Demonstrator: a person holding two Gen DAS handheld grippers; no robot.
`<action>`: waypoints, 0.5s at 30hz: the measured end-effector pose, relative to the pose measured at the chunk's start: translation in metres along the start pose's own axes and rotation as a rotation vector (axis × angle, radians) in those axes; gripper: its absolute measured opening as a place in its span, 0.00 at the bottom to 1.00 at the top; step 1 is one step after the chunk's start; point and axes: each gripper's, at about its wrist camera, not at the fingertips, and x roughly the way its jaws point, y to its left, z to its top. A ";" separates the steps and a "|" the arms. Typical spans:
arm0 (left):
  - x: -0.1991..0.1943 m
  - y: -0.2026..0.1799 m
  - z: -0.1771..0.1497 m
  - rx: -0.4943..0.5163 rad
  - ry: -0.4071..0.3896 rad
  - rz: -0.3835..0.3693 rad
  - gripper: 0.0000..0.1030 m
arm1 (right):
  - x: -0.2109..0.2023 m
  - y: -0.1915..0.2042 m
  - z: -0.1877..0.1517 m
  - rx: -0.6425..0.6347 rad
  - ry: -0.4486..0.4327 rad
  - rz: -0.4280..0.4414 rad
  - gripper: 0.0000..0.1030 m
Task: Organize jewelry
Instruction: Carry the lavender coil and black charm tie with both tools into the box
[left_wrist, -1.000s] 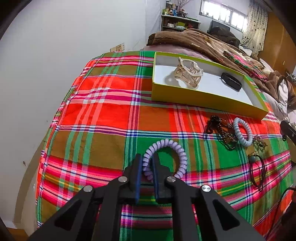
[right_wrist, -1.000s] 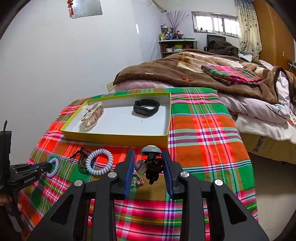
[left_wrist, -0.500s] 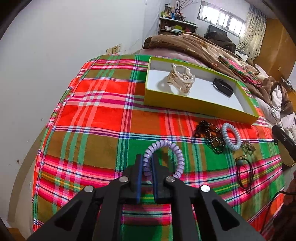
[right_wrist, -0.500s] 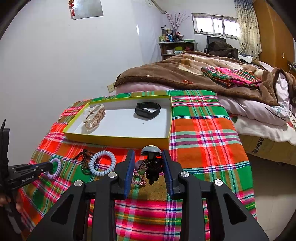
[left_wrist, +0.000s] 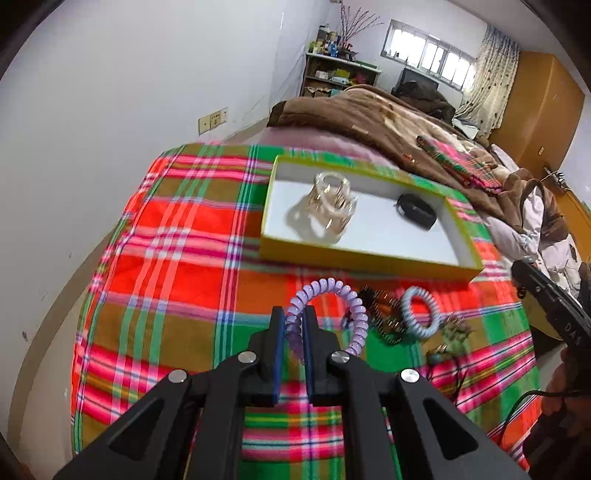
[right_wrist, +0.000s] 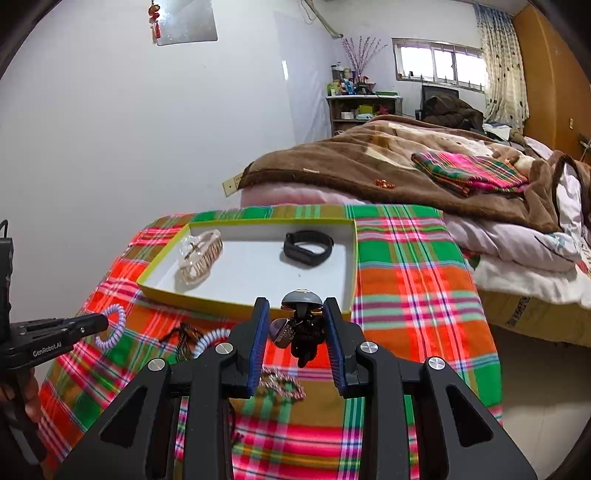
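Two grippers hold jewelry just short of the yellow tray (left_wrist: 362, 254).
The left gripper (left_wrist: 294, 325) pinches a lilac spiral hair tie (left_wrist: 332, 291) above the plaid cloth (left_wrist: 177, 266); the right gripper (right_wrist: 295, 325) clamps a dark beaded pendant bundle (right_wrist: 301, 332) near the tray's front wall.

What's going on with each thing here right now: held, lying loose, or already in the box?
Left gripper: shut on purple coil tie, lifted.
Right gripper: holds black pendant bundle.
Yellow box: open.
Clear hair claw: in box.
Black band: in box.
Blue coil tie: loose on plaid cloth.
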 end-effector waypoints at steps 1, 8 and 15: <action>-0.001 -0.001 0.003 0.001 -0.005 -0.004 0.10 | 0.001 0.001 0.002 -0.004 -0.002 0.003 0.30; 0.002 -0.013 0.026 0.001 -0.025 -0.042 0.10 | 0.012 0.009 0.028 -0.042 -0.017 0.016 0.30; 0.019 -0.028 0.045 -0.001 -0.017 -0.092 0.10 | 0.041 0.016 0.054 -0.075 0.002 0.053 0.30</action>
